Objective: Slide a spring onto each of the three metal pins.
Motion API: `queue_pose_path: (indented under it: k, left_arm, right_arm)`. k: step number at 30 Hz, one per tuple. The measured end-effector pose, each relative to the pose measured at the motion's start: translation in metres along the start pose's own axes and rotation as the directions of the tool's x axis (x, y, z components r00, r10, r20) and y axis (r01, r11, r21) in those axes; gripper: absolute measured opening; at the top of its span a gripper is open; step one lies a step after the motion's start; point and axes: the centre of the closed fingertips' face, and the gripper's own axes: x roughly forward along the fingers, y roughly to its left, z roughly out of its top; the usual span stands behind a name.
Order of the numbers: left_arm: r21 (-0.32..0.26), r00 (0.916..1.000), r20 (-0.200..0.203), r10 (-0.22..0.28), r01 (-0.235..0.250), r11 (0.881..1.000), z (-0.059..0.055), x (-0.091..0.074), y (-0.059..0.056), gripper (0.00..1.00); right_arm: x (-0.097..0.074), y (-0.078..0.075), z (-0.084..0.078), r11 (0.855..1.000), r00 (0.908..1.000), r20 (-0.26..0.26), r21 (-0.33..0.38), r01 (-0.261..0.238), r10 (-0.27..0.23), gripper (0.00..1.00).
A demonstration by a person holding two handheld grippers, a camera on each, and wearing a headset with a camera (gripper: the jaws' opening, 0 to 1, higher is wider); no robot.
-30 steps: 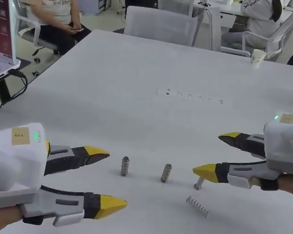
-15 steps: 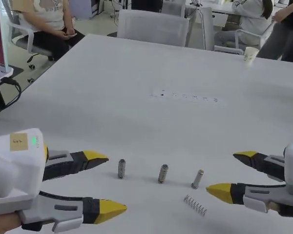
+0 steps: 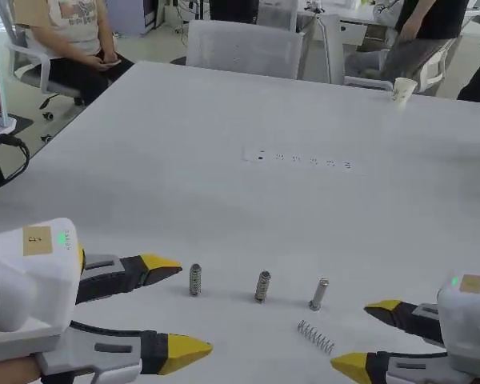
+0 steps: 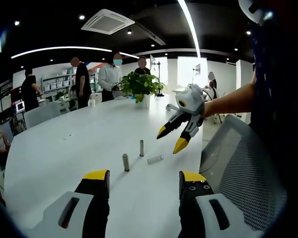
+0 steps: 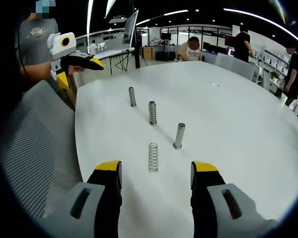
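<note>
- A white tabletop is seen in the head view, and three small metal pins are stood on it in a row, near the lower edge of the view.
- The left metal pin and the middle metal pin are each wrapped by a coiled steel spring.
- The right metal pin is left bare; it is silver and smooth, and it appears a little tilted.
- A loose coiled spring is laid flat on the tabletop, just beside the right metal pin, on the side nearer to the person.
- The left gripper, grey with yellow tips, is held to the left of the row; its jaws are spread wide and nothing is gripped by them.
- The right gripper, of the same colours, is held low at the right, near the loose coiled spring; its jaws are also parted and nothing is grasped.
- In the right gripper view the loose coiled spring is seen ahead of the two tips and apart from both.
- A white paper cup is placed near the far edge of the tabletop.
</note>
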Motion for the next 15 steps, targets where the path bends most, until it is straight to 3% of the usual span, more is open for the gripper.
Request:
queue_pose_path:
  k: [15]
  left_arm:
    - [-0.014, 1.0, -0.001, 0.005, -0.005, 1.0, -0.002, -0.002, 0.002, 0.49]
  right_arm:
    - [0.023, -0.001, -0.015, 0.999, 0.995, -0.099, -0.048, -0.016, 0.012, 0.27]
